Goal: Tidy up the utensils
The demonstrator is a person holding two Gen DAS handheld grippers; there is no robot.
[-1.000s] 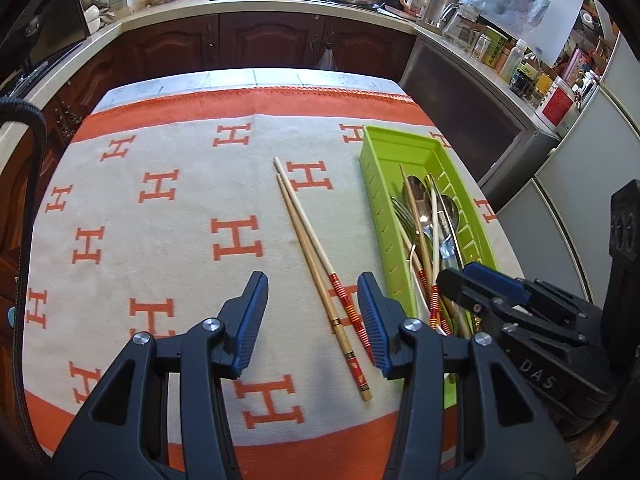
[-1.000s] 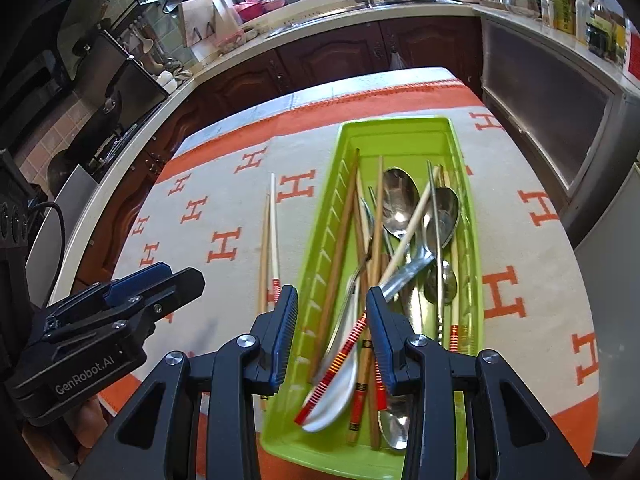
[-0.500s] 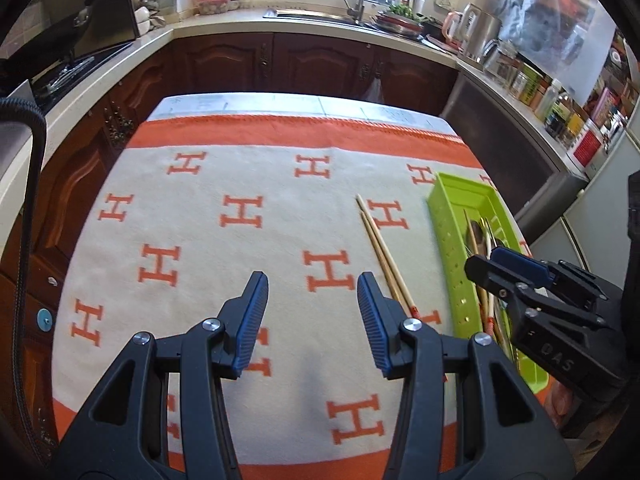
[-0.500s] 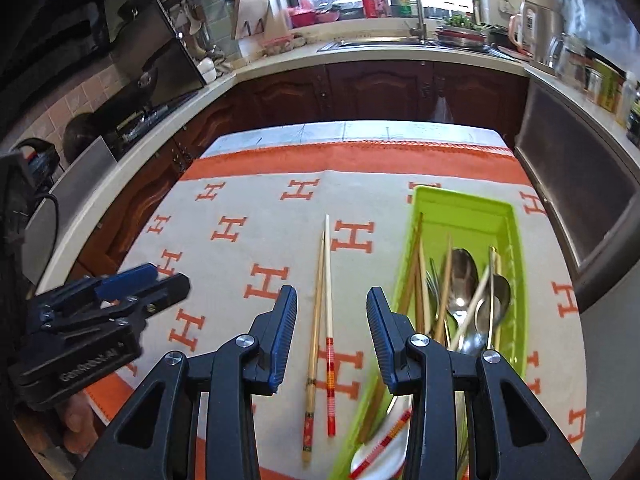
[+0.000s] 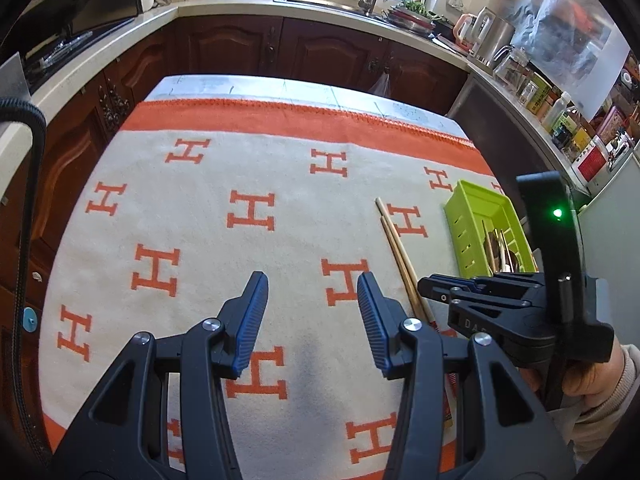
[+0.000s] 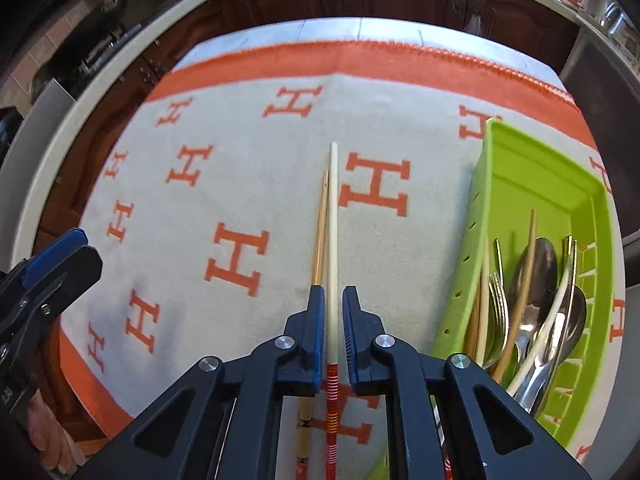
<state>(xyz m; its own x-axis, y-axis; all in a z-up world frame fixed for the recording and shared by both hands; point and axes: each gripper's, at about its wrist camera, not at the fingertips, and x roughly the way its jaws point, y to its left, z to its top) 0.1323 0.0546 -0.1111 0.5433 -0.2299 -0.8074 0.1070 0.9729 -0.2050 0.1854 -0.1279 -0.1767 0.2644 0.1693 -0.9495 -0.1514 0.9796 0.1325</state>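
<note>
Two chopsticks lie side by side on the orange-and-cream cloth [image 6: 240, 184]: a pale chopstick [image 6: 333, 220] with a red-banded end and a thinner brown chopstick [image 6: 320, 220]. My right gripper [image 6: 333, 292] points steeply down over them. Its jaws are closing around the pale chopstick, with a thin gap still showing on each side. The brown one lies just outside the left pad. The green tray [image 6: 520, 148] on the right holds spoons, forks and more chopsticks. My left gripper [image 5: 311, 280] hovers open and empty over bare cloth, left of the chopstick pair [image 5: 396, 248] and the right gripper [image 5: 424, 282].
Dark wood cabinets and a pale counter with a sink [image 5: 320, 0], kettle and jars ring the table on its far, left and right sides. The left gripper [image 6: 86, 246] appears at the right wrist view's left edge. A hand in a pale sleeve [image 5: 592, 384] holds the right gripper.
My right gripper swung left from above the tray to the two chopsticks, dropped lower, and its jaws narrowed around the pale one. My left gripper drifted left, away from the chopsticks, staying open.
</note>
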